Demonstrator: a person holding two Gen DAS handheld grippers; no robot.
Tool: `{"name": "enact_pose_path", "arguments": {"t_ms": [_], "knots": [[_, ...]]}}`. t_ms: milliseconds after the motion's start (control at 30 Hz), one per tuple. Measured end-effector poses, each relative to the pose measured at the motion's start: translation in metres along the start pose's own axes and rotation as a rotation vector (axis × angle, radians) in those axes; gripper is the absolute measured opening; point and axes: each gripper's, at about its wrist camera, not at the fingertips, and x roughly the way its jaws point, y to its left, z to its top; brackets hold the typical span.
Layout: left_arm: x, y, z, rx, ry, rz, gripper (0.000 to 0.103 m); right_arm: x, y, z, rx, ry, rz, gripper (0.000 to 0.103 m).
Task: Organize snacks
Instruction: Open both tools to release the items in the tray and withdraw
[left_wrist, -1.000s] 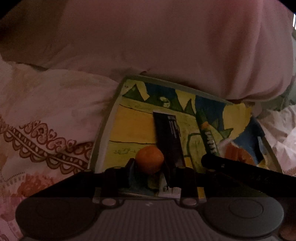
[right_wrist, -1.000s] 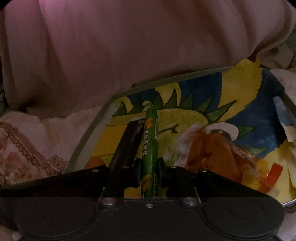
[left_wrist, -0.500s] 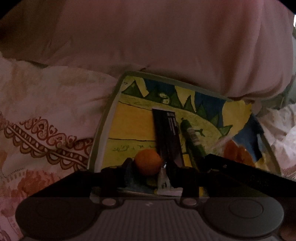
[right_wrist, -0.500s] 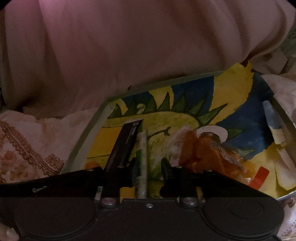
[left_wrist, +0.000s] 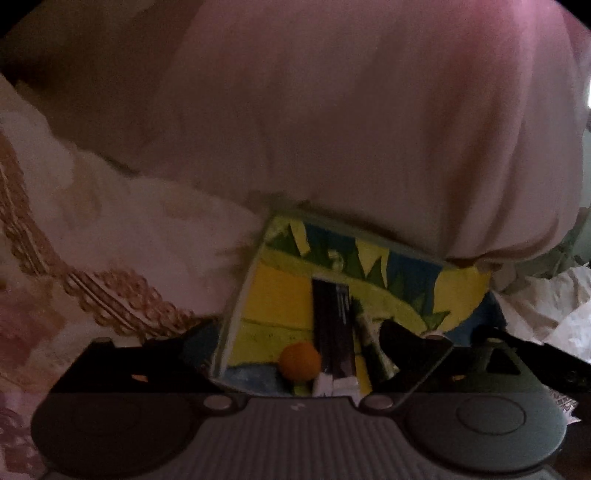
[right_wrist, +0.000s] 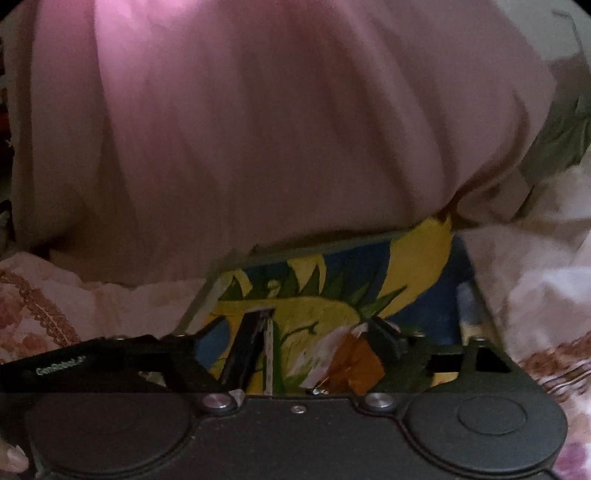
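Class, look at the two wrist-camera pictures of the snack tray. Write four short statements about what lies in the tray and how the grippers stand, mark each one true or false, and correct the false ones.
1. The left gripper is open. True.
2. The orange ball lies on the pink cloth. False: it lies inside the painted tray, beside the dark snack bar.
3. The right gripper is shut on the green snack stick. False: its fingers are spread wide and the stick lies in the tray beside the dark bar.
4. An orange wrapper lies in the tray, to the right of the green stick. True.
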Motion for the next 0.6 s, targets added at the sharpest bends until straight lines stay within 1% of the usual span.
{"name": "enact_pose_path", "arguments": {"t_ms": [33,100,200,367,467,600], "knots": [[-0.008,-0.001,0.0,0.004,-0.019,0.004,0.102,-0.007,0.001,0.001,-0.015,-0.011,-0.004,0.094],[-0.023,-0.004,0.0,0.012,-0.048,0.01,0.102,-0.024,0.005,0.003,-0.047,-0.039,-0.012,0.098],[-0.046,-0.008,-0.003,0.023,-0.069,0.017,0.102,-0.053,0.009,0.0,-0.08,-0.067,-0.016,0.102],[-0.081,-0.02,-0.011,0.07,-0.094,0.011,0.102,-0.096,0.017,-0.011,-0.168,-0.102,-0.026,0.102],[-0.104,-0.023,-0.023,0.07,-0.113,0.02,0.103,-0.119,0.024,-0.016,-0.215,-0.126,-0.034,0.102],[-0.128,-0.021,-0.042,0.051,-0.09,0.026,0.103,-0.145,0.032,-0.026,-0.234,-0.139,-0.037,0.102]]}}
